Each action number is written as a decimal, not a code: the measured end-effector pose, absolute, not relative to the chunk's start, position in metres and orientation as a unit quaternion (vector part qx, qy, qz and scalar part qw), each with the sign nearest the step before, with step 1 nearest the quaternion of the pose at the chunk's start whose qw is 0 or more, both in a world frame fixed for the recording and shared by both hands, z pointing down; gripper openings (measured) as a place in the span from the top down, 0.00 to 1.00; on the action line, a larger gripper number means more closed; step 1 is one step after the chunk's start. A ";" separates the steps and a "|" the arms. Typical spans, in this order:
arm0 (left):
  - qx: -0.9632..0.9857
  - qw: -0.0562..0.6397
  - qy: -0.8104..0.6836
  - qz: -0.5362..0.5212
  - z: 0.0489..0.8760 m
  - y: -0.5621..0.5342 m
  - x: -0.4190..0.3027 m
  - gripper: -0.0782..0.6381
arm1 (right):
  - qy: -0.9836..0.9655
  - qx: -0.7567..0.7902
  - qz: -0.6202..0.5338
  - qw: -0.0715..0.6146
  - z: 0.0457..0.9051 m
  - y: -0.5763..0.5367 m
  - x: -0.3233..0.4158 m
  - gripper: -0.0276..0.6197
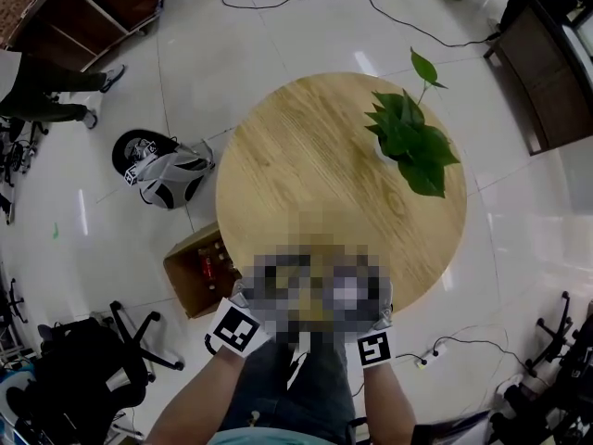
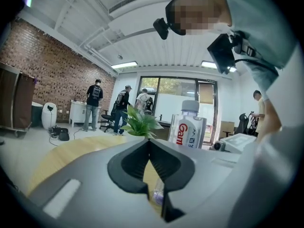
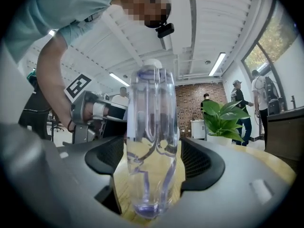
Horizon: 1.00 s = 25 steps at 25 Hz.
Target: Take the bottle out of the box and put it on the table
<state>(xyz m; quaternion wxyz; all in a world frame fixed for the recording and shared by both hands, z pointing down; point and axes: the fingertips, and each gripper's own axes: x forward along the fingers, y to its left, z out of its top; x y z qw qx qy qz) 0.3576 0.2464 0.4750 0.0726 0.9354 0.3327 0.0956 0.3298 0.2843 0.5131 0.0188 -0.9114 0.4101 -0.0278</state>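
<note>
Water bottle (image 3: 152, 141): clear, white-capped, standing upright over round wooden table (image 1: 306, 137), at its near edge. Right gripper (image 3: 151, 171) holding it, jaws pressing both sides. Left gripper (image 2: 149, 144) hovering beside, jaws resting together, gripping nothing. Potted plant (image 1: 408, 142) sitting on table's far right. Cardboard box (image 1: 185, 276) sitting on floor by table's near-left edge.

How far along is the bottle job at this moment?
Done: the bottle is out of the box, upright over the table. In hand: the right gripper has its jaws on it; the left gripper is shut and empty. Left: release it; whether its base already rests on the wood is unclear.
</note>
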 end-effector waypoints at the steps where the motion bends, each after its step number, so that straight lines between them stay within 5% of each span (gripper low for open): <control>1: 0.936 0.073 0.331 0.095 0.473 0.247 0.356 0.88 | 0.410 -0.912 -0.025 0.020 0.509 0.286 0.328 0.38; 13: 0.944 0.060 0.318 0.073 0.441 0.249 0.340 0.88 | 0.408 -0.912 -0.033 0.003 0.469 0.302 0.316 0.39; 25: 0.955 0.032 0.295 0.020 0.334 0.251 0.275 0.88 | 0.405 -0.914 0.004 0.009 0.327 0.314 0.263 0.47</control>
